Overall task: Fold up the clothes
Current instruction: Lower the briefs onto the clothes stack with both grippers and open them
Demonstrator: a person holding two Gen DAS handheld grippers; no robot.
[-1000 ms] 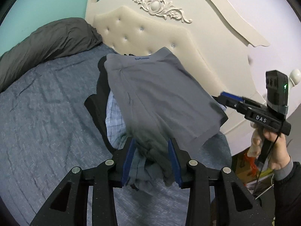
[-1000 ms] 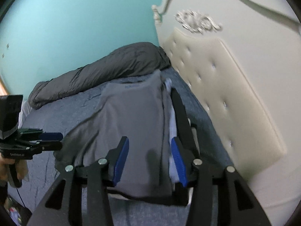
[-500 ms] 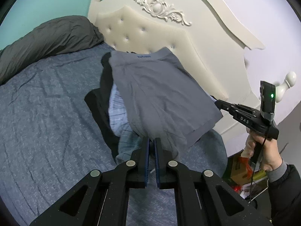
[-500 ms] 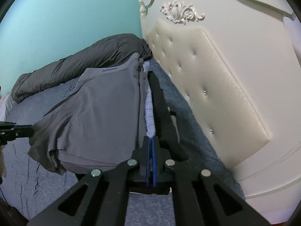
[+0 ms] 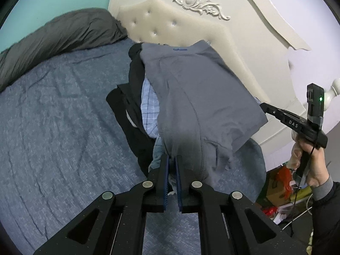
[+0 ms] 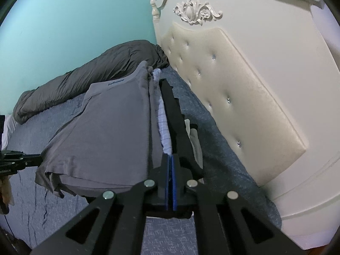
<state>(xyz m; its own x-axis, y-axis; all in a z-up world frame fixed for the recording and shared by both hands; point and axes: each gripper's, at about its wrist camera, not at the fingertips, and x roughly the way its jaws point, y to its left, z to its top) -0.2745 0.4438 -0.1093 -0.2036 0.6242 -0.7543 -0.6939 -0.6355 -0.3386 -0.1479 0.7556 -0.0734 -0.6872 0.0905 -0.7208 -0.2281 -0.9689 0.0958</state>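
Observation:
A folded grey garment (image 5: 197, 89) with a small blue label lies on top of a stack of clothes on the blue bed; it also shows in the right wrist view (image 6: 112, 131). Under it are a pale blue checked shirt (image 5: 148, 108) and a black garment (image 5: 136, 97). My left gripper (image 5: 172, 159) is shut at the stack's near end, by the grey hem; I cannot tell whether it pinches cloth. My right gripper (image 6: 170, 159) is shut at the stack's edge between the checked shirt (image 6: 164, 131) and the black garment (image 6: 176, 123), and shows in the left wrist view (image 5: 263, 106).
A cream tufted headboard (image 5: 191, 29) stands just behind the stack. A dark grey duvet roll (image 5: 55, 40) lies along the teal wall. Blue bedsheet (image 5: 53, 127) spreads to the left. Boxes and clutter (image 5: 280, 187) sit on the floor beside the bed.
Both grippers were open around the stack's edges a second ago and have since shut. The stack has shifted slightly and the cameras have tilted up a little.

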